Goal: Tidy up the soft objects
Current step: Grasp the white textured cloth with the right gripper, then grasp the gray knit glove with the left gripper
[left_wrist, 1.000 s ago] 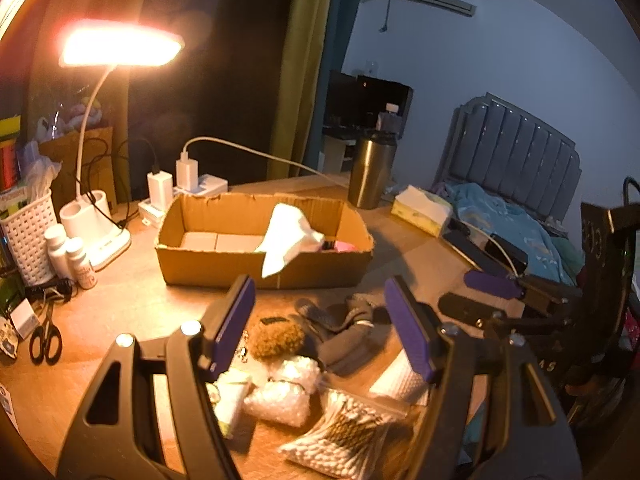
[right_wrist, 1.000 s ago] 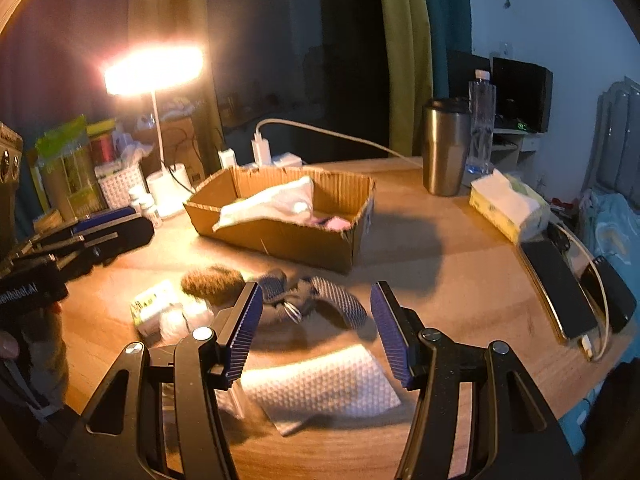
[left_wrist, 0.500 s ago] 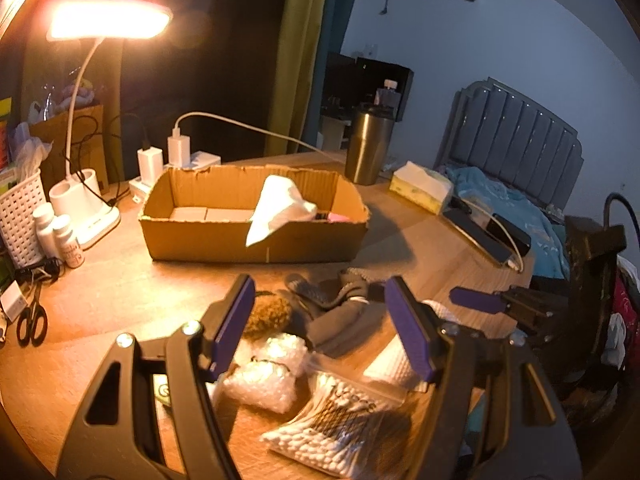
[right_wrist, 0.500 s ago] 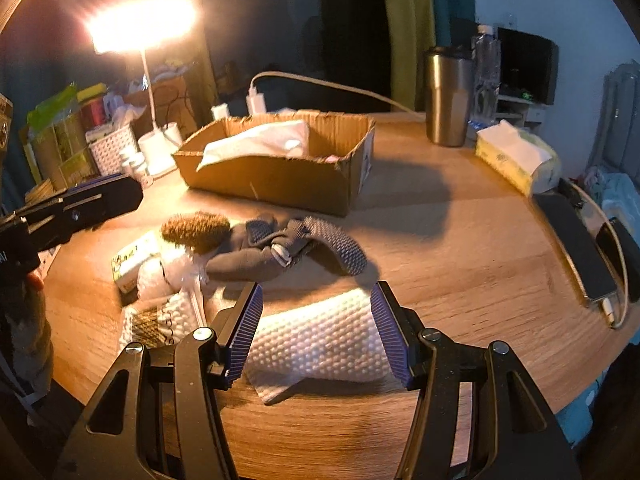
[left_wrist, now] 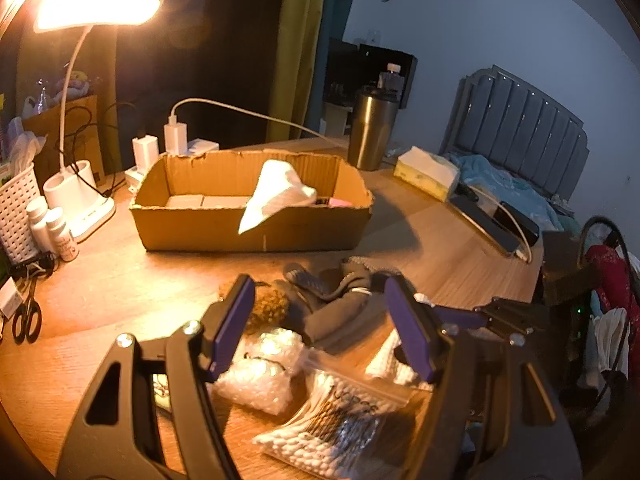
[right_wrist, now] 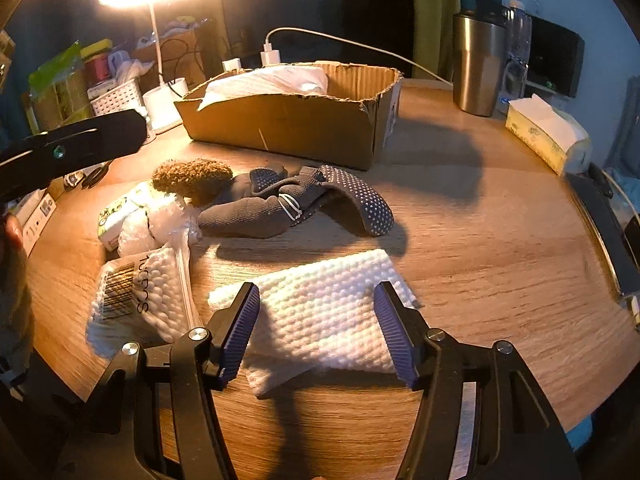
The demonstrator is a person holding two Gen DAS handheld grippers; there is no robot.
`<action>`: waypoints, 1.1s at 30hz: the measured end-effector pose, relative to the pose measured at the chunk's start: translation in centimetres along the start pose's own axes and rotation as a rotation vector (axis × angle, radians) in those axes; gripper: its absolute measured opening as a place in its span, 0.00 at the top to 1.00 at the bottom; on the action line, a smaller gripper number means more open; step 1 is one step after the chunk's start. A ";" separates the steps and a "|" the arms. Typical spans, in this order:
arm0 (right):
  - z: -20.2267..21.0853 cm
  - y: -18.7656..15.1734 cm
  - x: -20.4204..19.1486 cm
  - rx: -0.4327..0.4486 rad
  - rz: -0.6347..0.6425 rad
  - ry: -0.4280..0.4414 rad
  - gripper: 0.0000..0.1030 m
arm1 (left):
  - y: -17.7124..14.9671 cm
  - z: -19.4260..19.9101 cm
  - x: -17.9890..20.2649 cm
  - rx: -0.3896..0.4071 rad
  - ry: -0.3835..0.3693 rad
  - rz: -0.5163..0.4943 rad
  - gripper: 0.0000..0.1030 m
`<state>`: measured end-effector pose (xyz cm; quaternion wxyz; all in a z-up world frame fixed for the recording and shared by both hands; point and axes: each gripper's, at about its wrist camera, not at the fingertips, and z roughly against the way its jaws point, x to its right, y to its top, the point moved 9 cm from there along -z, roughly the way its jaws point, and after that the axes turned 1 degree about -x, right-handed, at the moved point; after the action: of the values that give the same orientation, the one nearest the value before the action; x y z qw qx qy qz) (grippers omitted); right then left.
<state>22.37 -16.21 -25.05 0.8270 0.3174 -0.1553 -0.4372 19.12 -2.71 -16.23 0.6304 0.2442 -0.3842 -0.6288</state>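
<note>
Our right gripper (right_wrist: 316, 328), jaws just widening, straddled the white cloth (right_wrist: 320, 312) ungripped; left of it, a swab bag (right_wrist: 136, 296) bore a barcode, its print unreadable.

White bumpy cloth (right_wrist: 324, 312), grey white-dotted socks (right_wrist: 304, 204), brown cardboard box (right_wrist: 296, 124).

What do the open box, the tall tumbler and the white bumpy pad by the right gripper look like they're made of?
Box: corrugated cardboard, fluted torn rim.
Tumbler: likely stainless steel, brushed sheen.
Pad: soft woven cotton or paper, judging by its bumpy, limp look.
</note>
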 end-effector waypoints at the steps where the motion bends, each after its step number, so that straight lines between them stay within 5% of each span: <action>1: 0.0 0.0 -0.1 0.001 0.012 -0.004 0.39 | 0.0 -0.1 0.1 -0.003 0.001 -0.001 0.33; 4: -0.1 -0.1 -0.1 0.011 0.048 -0.026 0.44 | -0.1 -0.6 0.3 -0.015 0.005 -0.005 0.33; 7: -0.1 -0.1 0.6 0.022 0.054 -0.035 0.61 | -0.2 -1.2 0.4 -0.032 0.013 -0.007 0.33; 9: -0.1 0.1 1.3 0.027 0.039 -0.042 0.82 | -0.4 -1.6 0.5 -0.043 0.019 -0.008 0.33; 11: 0.1 0.3 2.1 0.032 0.018 -0.033 0.85 | -0.4 -1.9 0.6 -0.053 0.024 -0.011 0.33; 33: 3.4 3.5 7.0 0.173 -0.087 0.012 0.86 | -1.0 -7.1 3.3 -0.190 0.051 -0.060 0.33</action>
<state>26.72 -21.85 -20.36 0.7775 0.3970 -0.1734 -0.4558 23.88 -7.25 -20.62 0.6411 0.2109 -0.2991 -0.6746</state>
